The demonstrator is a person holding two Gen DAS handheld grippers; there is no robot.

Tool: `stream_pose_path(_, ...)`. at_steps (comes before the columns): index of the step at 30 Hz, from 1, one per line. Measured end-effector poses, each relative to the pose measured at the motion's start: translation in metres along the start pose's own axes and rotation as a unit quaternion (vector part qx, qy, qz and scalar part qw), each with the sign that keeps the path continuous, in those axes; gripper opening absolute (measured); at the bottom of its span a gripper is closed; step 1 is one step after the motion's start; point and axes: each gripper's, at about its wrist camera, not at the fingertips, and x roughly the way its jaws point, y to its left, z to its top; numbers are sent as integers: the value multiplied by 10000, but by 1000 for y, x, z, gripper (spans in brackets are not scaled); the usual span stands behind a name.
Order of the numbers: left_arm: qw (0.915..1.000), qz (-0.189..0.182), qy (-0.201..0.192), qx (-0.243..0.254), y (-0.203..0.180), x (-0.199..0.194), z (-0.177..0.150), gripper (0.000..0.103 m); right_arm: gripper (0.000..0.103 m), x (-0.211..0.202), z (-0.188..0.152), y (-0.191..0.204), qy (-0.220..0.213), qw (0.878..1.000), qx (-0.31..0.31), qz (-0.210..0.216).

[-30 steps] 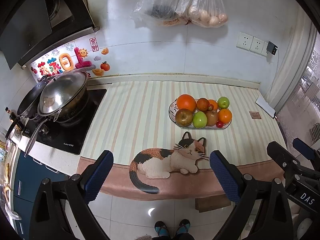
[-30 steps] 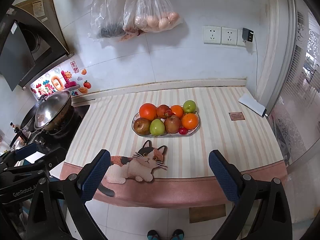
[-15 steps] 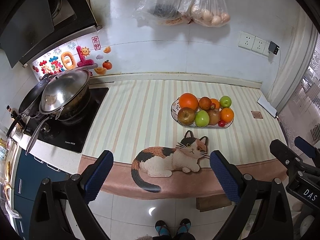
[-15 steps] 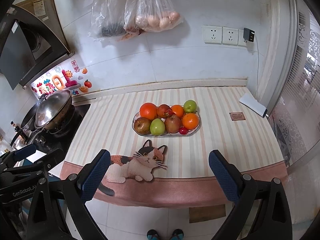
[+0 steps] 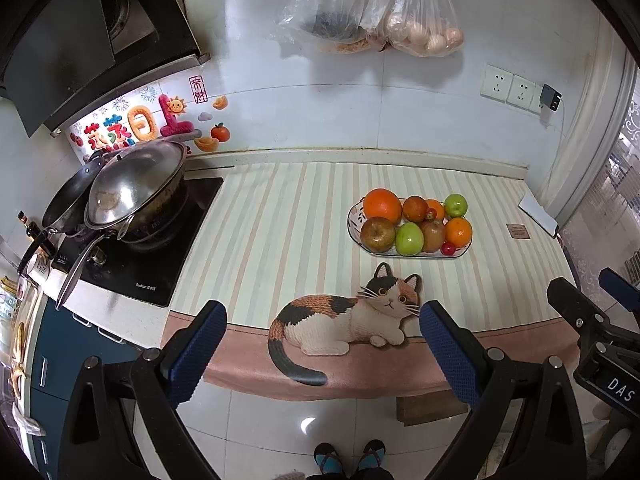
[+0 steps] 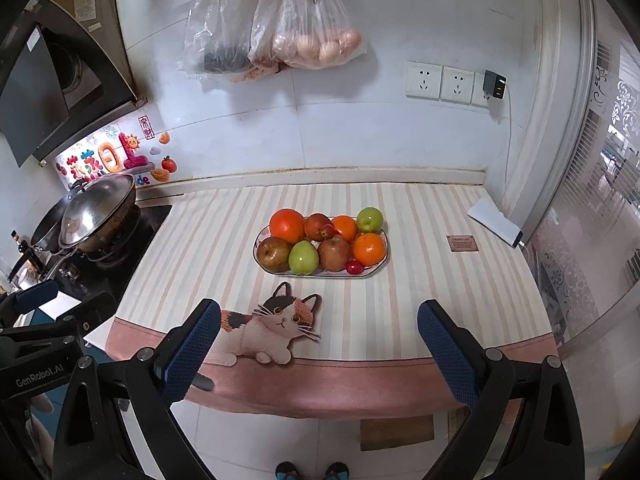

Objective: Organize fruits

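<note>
Both views have crept a little nearer the counter since a second ago, the left one more; the fruit has not shifted. Nearest us, our left gripper (image 5: 322, 338) and right gripper (image 6: 319, 336) hang over the floor just short of the counter edge, each spread wide and holding nothing. Next comes the cat mat (image 6: 267, 330), lying at the front edge of the striped cloth (image 6: 440, 280). Beyond it sits the plate (image 6: 379, 266), with all the fruit we can see heaped on it: oranges (image 6: 287, 225), green apples (image 6: 303, 257), brownish apples (image 6: 273, 253) and a small red fruit (image 6: 353, 267) at the near rim. So the fruit already lies gathered in one place; that fits either a finished tidy or a pile waiting to be sorted, and we cannot tell which.

We judge the heap to be the main risk: round fruit leaning on round fruit, so lifting or nudging one could send a neighbour rolling over the low rim, the small red one most easily. A careless reach could also snag the mat or drag the cloth. Farther left, the pans (image 5: 132, 196) stand well apart
</note>
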Motion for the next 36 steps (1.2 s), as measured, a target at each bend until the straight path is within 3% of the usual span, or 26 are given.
stream_pose_path(36, 10000, 30, -12, 2, 3, -6, -2, 99, 101, -4, 1, 2, 2, 10000, 21, 20)
